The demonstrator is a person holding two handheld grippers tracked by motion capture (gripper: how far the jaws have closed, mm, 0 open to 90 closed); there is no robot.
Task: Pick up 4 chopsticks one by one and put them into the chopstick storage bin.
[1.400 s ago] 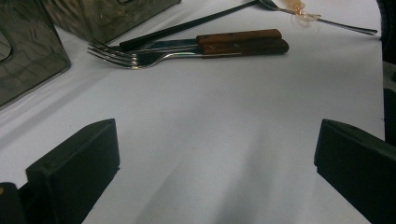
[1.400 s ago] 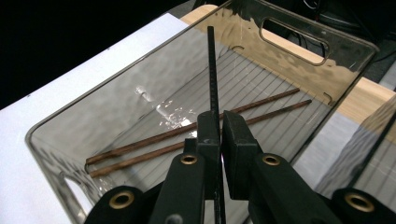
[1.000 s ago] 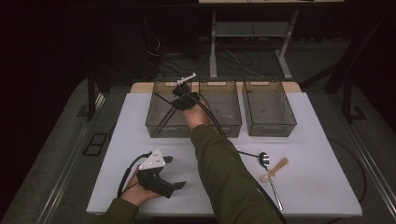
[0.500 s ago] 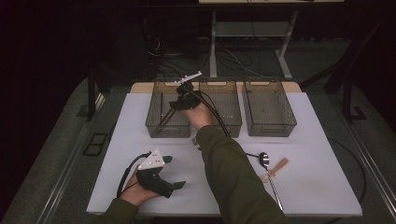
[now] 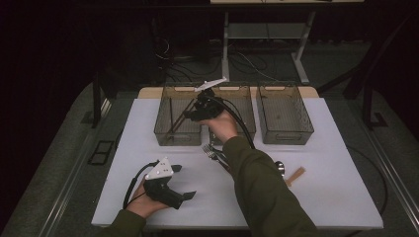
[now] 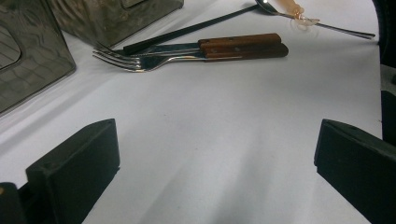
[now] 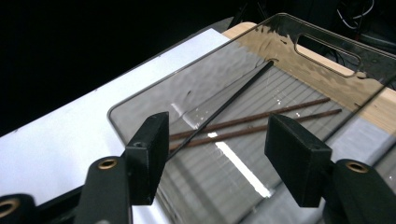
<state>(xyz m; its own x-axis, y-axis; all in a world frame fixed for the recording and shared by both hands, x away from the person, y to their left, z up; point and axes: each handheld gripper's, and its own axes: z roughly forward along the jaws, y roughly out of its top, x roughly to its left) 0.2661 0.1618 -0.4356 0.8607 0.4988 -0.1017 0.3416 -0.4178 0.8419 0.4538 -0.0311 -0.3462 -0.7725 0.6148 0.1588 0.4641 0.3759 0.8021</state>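
Note:
My right gripper (image 5: pixel 191 114) hovers over the left clear bin (image 5: pixel 163 129), and its jaws have just been opening. In the right gripper view its jaws (image 7: pixel 217 158) stand apart with nothing pressed between them. Below them a black chopstick (image 7: pixel 224 105) leans in the bin over two brown chopsticks (image 7: pixel 261 119). My left gripper (image 5: pixel 184 181) rests open on the white table near the front edge. Its own view has the gripper (image 6: pixel 215 163) facing two wooden-handled forks (image 6: pixel 196 51), another black chopstick (image 6: pixel 187 30) and a spoon (image 6: pixel 299 18).
A middle bin (image 5: pixel 244 129) and a right bin (image 5: pixel 284 136) stand beside the left one along the table's back. The forks (image 5: pixel 210 150), the spoon (image 5: pixel 279 165) and a wooden utensil (image 5: pixel 296 174) lie mid-table. A cable runs from the right gripper along the forearm.
The right hand has drawn back and rightward from over the left bin. The left hand has stayed put.

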